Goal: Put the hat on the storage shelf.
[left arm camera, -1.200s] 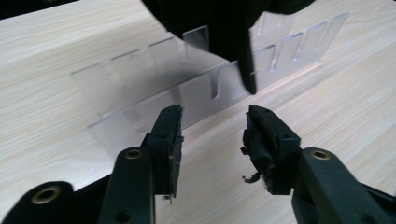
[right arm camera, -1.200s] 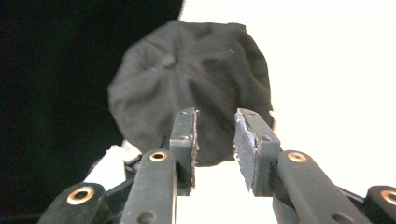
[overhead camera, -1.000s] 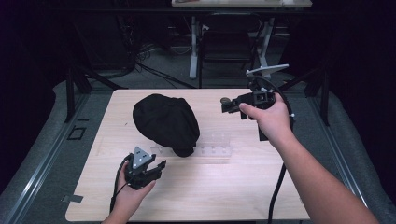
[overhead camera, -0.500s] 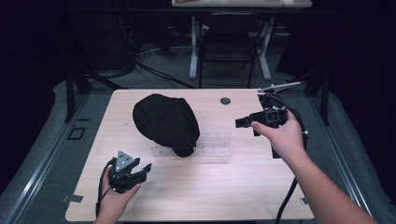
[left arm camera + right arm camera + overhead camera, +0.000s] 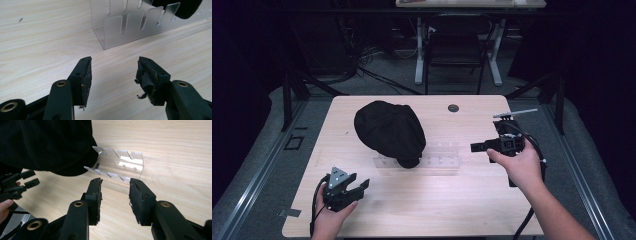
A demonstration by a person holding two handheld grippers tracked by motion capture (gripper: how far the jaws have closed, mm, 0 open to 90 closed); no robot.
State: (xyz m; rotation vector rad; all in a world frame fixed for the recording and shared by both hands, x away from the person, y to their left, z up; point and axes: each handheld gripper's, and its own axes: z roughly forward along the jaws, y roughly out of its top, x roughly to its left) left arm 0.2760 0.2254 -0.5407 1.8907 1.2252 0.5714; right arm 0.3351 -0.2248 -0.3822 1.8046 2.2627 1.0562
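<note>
Both grippers sit lower on the table [image 5: 422, 205] than a moment ago: my left gripper [image 5: 353, 188] has slid toward the near left corner, and my right gripper [image 5: 476, 147] has pulled back from the far edge to the right end of the clear rack [image 5: 439, 161]. Each one's jaws stand apart, holding nothing. Between them the black cap [image 5: 389, 130] lies over the rack's left part, its brim resting in the slots; the remaining slots [image 5: 125, 160] look bare.
</note>
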